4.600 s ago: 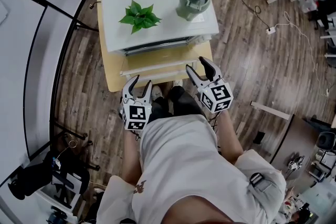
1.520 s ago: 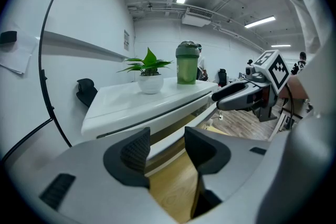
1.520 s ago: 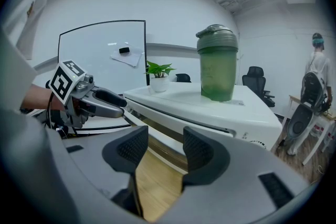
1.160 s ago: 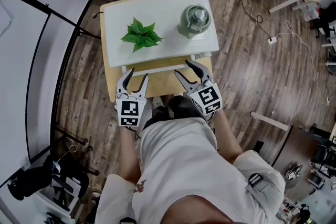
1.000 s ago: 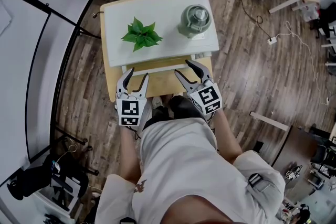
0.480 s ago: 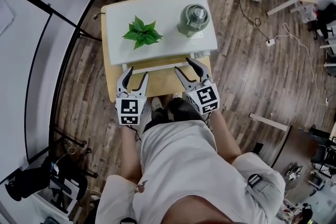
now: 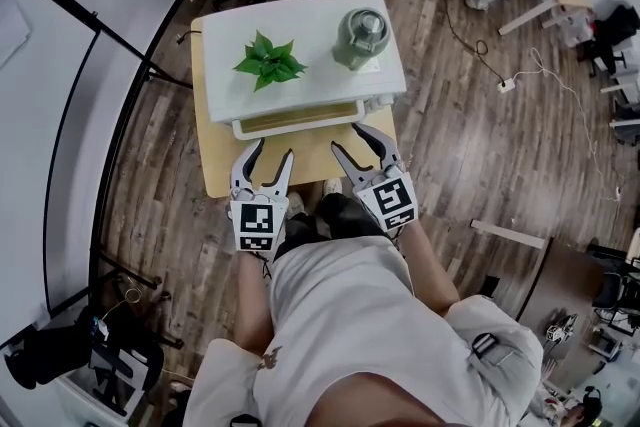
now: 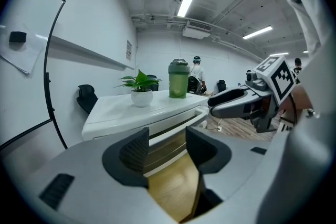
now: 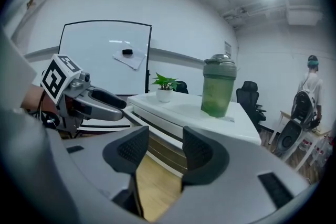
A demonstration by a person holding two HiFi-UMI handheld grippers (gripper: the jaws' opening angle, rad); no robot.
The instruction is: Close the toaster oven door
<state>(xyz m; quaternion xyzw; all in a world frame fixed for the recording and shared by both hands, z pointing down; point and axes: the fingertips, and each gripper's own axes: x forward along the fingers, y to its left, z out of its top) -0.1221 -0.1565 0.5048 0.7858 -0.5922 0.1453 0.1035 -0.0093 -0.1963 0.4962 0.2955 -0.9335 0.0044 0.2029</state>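
As the head view looks down, the toaster oven sits on the wooden tabletop with its door not quite shut. The left gripper and right gripper hover just before it, touching nothing. In the left gripper view, the jaws stand narrowly apart and empty, having just been opening. In the right gripper view, the jaws show a similar narrow gap, also empty, with the door ahead.

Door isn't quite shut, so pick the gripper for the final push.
Left, narrowly. The left gripper, jaws just eased wider with nothing between, points squarely at the toaster oven door; the right gripper, also empty, slants at its right end.
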